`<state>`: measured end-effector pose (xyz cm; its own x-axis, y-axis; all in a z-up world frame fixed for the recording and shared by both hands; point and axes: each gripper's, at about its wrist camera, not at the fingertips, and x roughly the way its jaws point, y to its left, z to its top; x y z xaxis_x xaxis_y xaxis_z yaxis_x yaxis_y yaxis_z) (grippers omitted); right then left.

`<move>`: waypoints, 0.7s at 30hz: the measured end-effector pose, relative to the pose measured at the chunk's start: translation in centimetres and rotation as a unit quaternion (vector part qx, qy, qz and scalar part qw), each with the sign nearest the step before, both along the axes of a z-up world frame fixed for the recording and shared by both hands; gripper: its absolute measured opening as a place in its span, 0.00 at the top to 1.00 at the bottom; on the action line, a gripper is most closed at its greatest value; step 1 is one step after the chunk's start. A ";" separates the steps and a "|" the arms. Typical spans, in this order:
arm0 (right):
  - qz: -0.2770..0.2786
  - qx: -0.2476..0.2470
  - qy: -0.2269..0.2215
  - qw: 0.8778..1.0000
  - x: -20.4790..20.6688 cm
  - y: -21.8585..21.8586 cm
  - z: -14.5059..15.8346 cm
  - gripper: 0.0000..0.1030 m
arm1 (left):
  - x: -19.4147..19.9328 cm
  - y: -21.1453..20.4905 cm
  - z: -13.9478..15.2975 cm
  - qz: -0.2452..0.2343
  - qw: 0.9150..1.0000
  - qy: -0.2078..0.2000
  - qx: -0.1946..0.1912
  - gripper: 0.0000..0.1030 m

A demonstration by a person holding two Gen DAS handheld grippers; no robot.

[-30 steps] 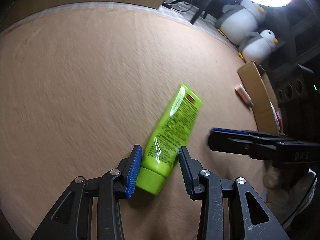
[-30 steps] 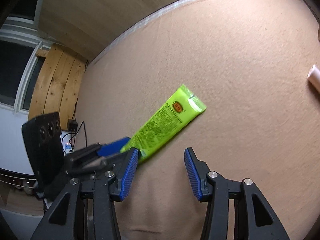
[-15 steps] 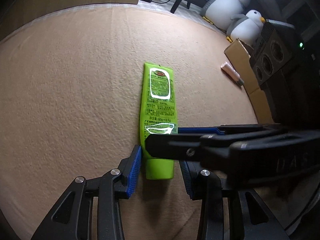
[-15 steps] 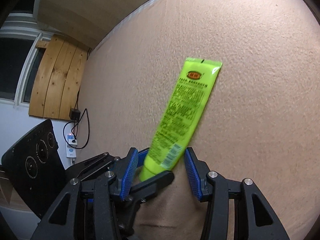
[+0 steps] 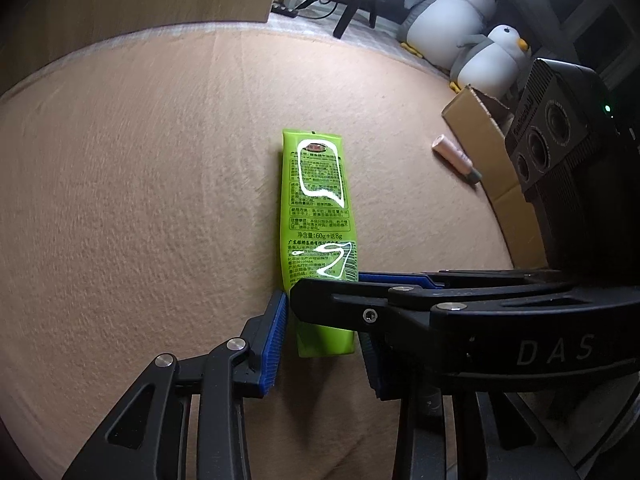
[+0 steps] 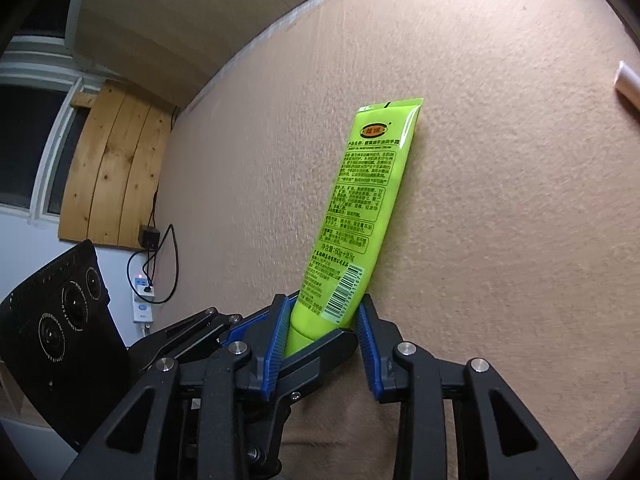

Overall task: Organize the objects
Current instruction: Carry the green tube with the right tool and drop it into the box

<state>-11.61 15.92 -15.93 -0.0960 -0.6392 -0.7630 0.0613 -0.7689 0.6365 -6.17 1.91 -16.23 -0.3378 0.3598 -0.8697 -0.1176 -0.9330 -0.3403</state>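
A bright green tube (image 5: 316,200) with printed text lies lengthwise on the tan felt mat (image 5: 140,200), cap end towards me. My left gripper (image 5: 322,320) is shut on its cap end, jaws still closing slightly. My right gripper (image 6: 324,308) comes in across the left one, and its blue pads (image 6: 280,332) press both sides of the tube (image 6: 360,208) just above the cap while its jaws close. In the left wrist view the right gripper's black fingers (image 5: 360,300) cover the tube's lower body. One left finger (image 6: 320,352) passes under the tube in the right wrist view.
A cardboard box (image 5: 480,136) stands at the mat's right edge with a small pink tube (image 5: 454,152) lying beside it; the pink tube (image 6: 628,84) also shows at the right wrist view's edge. Two plush penguins (image 5: 452,12) sit beyond. Wooden boards (image 6: 112,168) and a power strip (image 6: 142,304) are off the mat.
The right gripper came in from the right, crossed over the left fingers and closed round the tube. The tube swung from a slant to pointing straight away.
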 end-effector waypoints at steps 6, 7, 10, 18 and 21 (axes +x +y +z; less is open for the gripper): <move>-0.020 -0.001 0.026 0.999 0.1 2.3 2.0 0.70 | -1.2 2.4 2.2 -0.009 1.000 0.025 -0.002 0.64; -0.024 0.001 0.032 0.999 0.1 2.8 2.5 0.70 | -1.5 3.2 2.5 -0.012 0.999 0.029 -0.003 0.64; -0.037 0.007 0.047 0.998 0.3 4.3 3.7 0.70 | -2.3 4.6 3.9 -0.026 0.999 0.043 -0.001 0.64; -0.087 0.021 0.077 0.993 0.1 10.9 6.3 0.70 | -5.0 12.0 5.9 -0.066 0.995 0.070 0.012 0.64; -0.106 0.028 0.084 0.990 0.1 14.0 7.0 0.70 | -5.9 15.2 6.6 -0.083 0.993 0.078 0.019 0.64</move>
<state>-11.54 29.94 -8.97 -0.3517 -0.5486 -0.7585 -0.0037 -0.8094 0.5872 -12.12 17.16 -9.67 -0.4004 0.4525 -0.7968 -0.3218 -0.8836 -0.3401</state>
